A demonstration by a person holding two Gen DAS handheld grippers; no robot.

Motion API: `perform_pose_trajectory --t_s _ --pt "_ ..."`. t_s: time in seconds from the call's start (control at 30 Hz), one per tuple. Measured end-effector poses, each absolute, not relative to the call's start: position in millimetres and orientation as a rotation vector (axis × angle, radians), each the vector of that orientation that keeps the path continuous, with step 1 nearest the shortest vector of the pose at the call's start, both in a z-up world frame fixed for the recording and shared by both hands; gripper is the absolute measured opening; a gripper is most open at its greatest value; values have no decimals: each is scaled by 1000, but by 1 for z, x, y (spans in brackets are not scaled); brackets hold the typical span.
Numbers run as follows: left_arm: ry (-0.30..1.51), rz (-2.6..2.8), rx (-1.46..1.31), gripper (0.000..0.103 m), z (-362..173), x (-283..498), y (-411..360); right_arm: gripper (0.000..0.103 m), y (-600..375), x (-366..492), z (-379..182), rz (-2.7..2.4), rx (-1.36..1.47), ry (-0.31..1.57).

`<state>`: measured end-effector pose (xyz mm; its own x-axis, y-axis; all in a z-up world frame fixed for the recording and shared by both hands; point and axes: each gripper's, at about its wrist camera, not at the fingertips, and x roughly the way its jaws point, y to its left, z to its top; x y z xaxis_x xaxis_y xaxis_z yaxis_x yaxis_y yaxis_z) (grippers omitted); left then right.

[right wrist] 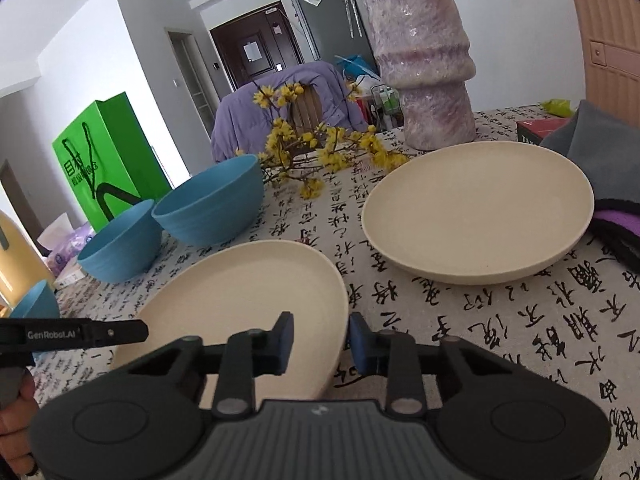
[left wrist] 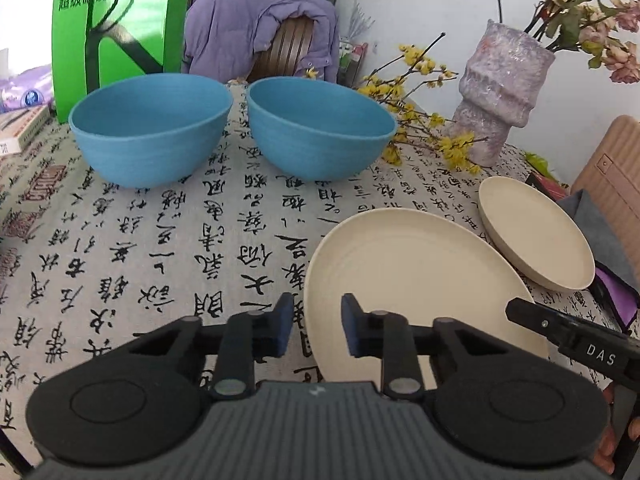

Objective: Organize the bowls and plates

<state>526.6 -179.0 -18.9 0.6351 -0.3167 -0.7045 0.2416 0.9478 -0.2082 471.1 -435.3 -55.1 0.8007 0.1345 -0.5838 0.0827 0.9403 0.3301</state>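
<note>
Two cream plates lie on the calligraphy tablecloth. My left gripper (left wrist: 318, 328) straddles the left rim of the near plate (left wrist: 420, 280), and a gap shows on both sides of the rim. My right gripper (right wrist: 320, 340) straddles the right rim of the same plate (right wrist: 240, 288), its left finger over the plate and its right finger outside, with no clear press. The far plate (left wrist: 532, 236) (right wrist: 476, 208) sits to the right. Two blue bowls (left wrist: 148, 128) (left wrist: 320, 132) stand side by side at the back. A third blue bowl (right wrist: 32, 304) peeks in at the left.
A tall mottled vase (left wrist: 500, 92) and yellow flower branches (left wrist: 416, 108) stand behind the plates. There is a green paper bag (left wrist: 112, 20) at the back left and a chair with a purple jacket (left wrist: 260, 28) behind the bowls. A grey cloth (right wrist: 608, 148) lies at the right edge.
</note>
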Motion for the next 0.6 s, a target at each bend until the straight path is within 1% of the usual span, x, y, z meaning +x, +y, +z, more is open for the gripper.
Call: perform_pose_trajectory --t_s 0.03,0.07,0.13,0.37,0.6 --pt "827 -315 -95 19 -20 527 -180 19 -436 472 -56 25 349 645" --pt "831 -313 -92 17 -21 527 -181 15 -437 472 -56 24 351 645" --pt "828 -305 -87 17 -22 527 -182 13 -438 471 -56 21 356 647" --pt "829 -305 -87 17 -17 517 -181 12 -436 465 -51 11 341 646" --pt "814 -298 -96 17 4 486 -176 12 -432 443 -34 8 336 625"
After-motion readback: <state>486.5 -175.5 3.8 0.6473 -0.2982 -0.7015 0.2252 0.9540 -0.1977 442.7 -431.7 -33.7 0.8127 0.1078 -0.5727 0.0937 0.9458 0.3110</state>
